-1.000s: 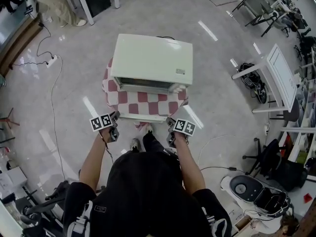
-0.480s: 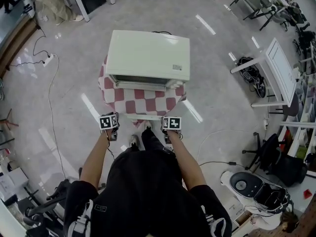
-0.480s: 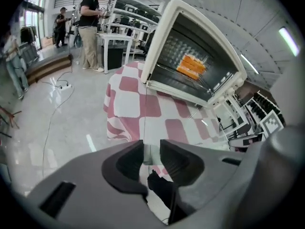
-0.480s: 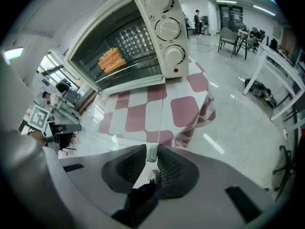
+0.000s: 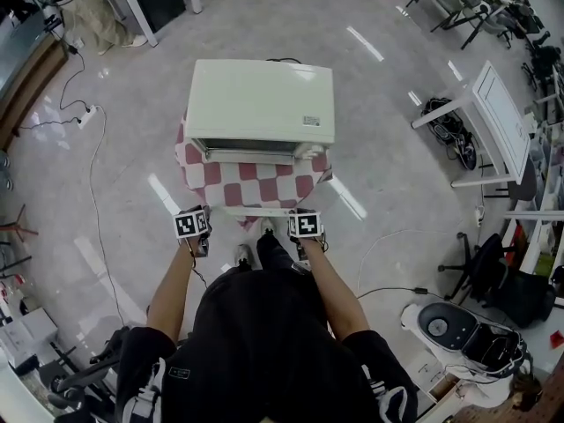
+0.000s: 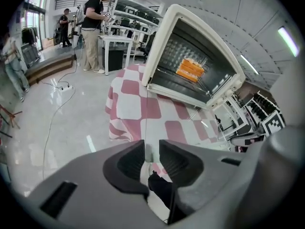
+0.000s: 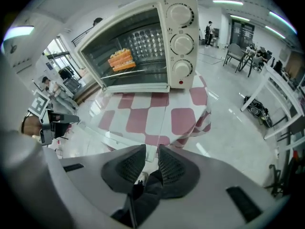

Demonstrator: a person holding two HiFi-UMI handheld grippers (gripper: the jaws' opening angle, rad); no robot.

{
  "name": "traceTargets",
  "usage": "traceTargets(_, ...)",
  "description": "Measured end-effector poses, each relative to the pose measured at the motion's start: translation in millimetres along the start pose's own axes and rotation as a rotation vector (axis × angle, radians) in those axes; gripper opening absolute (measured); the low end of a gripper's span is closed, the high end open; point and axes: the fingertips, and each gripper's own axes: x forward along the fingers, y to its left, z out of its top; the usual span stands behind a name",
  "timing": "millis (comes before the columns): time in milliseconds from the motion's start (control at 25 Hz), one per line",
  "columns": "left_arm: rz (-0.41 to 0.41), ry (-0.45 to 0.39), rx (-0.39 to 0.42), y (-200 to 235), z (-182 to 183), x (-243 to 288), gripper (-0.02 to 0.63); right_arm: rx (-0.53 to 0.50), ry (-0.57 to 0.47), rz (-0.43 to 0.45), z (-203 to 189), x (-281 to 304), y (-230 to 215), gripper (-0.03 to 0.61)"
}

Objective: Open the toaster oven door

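Surface (image 5: 196, 173): small, under a checked cloth, on a shiny floor.
Toaster oven (image 5: 260, 100): on it; glass door (image 5: 260, 186) seems already folded down.
Left gripper (image 6: 151, 149): narrow gap, empty.
Right gripper (image 7: 152, 154): narrow, jaws just opening, empty.
Pose: both low, pointing steeply down, short of the door.
Risk: leaning on the lowered door could tip the oven.

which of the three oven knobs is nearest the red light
The lowest knob: the red light sits just under it; the other two are stacked above.
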Motion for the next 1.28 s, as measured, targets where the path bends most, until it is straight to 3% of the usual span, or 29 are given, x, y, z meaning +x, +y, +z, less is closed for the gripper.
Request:
traceTargets(120,0.007,-0.088,-0.026,-2,14,-24,0.064,-0.024,-0.075,-0.001,15,-19,4,0.097)
traceTargets(280,-0.011,-0.267,0.008,-17,53,-68,0.024,-0.051,-0.242,-0.017,54,-58,13,0.074)
traceTargets(480,-0.114,-0.626,0.156,-84,125,-165,0.012,-0.074,-0.550,-0.026,115,-144,41,0.040)
traceTargets(640,-0.137,-0.845,0.284,-139,142,-237,0.012,-0.138,-0.739,-0.024,132,-208,77,0.035)
traceTargets(840,-0.183,-0.884,0.306,-169,128,-258,0.012,-0.149,-0.798,-0.009,122,-229,105,0.032)
traceTargets(1280,-0.176,-0.854,0.300,-163,117,-252,0.012,-0.156,-0.810,-0.029,115,-233,109,0.026)
